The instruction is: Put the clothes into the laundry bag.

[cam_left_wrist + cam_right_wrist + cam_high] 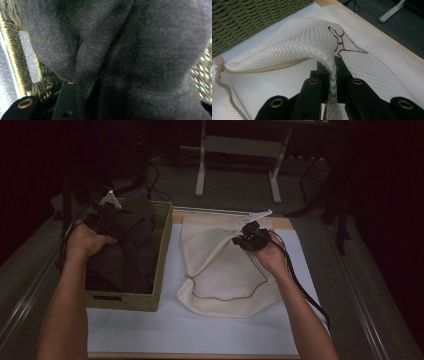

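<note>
Grippers: two, one in each of the person's hands, both seen from above in the high view.
Left gripper (106,215): held over the far left part of the basket, down among the dark cloth. In the left gripper view one black jaw rises at the lower left with the grey cloth pressed against it; whether the jaws pinch the cloth cannot be told, since the cloth hides the gap.
Right gripper (252,236): held above the far right part of the mesh bag. In the right gripper view its two black jaws stand close together with a ridge of the white mesh squeezed between them, so it grips the bag.
Basket (162,251): one, woven, olive green, rectangular, standing at the left of the white table mat (180,330), with a handle slot in its near wall.
Dark cloth (127,251): one heap of dark grey fabric lying inside the basket; how many pieces make it up cannot be told.
Mesh bag (220,285): one, cream-white, lying on the mat just to the right of the basket, its upper layer lifted into a peak at the right gripper. A tan zipper (259,67) runs along its open edge.
Hands: two, bare forearms entering from the bottom edge.
</note>
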Demonstrator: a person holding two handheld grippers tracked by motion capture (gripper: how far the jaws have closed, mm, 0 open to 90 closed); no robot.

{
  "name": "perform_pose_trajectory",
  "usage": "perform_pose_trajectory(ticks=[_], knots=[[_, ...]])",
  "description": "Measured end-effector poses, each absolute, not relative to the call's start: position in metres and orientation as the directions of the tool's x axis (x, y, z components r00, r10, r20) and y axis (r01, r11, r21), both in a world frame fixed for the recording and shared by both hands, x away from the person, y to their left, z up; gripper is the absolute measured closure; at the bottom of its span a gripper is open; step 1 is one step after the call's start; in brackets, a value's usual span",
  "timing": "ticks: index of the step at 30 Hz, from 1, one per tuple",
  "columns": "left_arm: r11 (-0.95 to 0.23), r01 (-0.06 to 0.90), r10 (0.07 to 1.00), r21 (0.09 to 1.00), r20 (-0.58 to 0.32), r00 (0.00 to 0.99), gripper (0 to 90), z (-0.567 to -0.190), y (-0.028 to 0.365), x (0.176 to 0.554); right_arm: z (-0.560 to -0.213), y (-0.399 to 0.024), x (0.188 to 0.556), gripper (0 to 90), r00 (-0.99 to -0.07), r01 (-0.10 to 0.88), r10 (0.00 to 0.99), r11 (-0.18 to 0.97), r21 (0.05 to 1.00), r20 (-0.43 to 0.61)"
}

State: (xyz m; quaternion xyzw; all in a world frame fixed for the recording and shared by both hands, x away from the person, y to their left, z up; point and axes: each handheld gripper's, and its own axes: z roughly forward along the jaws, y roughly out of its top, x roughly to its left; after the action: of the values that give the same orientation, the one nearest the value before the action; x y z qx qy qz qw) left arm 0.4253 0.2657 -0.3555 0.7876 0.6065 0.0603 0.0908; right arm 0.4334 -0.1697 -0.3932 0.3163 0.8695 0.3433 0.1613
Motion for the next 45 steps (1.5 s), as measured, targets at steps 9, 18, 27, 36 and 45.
perform_pose_trajectory(ticks=[9,18,27,36,45], knots=[[-0.320,0.932,0.946,0.168,-0.002,0.325,56.6,-0.327,0.255,0.423,-0.391,-0.170,0.433,86.0,-0.754,0.435,0.654,0.575,0.693,-0.069],[-0.380,0.906,0.922,0.185,0.004,0.386,56.5,-0.286,0.251,0.414,-0.388,-0.172,0.433,86.2,-0.749,0.438,0.659,0.576,0.690,-0.075],[-0.440,0.873,0.893,0.210,0.000,0.450,56.5,-0.259,0.244,0.405,-0.388,-0.172,0.435,86.1,-0.746,0.442,0.662,0.574,0.689,-0.072],[-0.492,0.838,0.860,0.237,-0.017,0.509,56.6,-0.240,0.231,0.396,-0.389,-0.170,0.435,86.1,-0.745,0.447,0.663,0.575,0.685,-0.072],[-0.558,0.795,0.817,0.237,-0.013,0.577,56.7,-0.235,0.212,0.391,-0.386,-0.169,0.436,86.1,-0.738,0.450,0.670,0.574,0.684,-0.077]])
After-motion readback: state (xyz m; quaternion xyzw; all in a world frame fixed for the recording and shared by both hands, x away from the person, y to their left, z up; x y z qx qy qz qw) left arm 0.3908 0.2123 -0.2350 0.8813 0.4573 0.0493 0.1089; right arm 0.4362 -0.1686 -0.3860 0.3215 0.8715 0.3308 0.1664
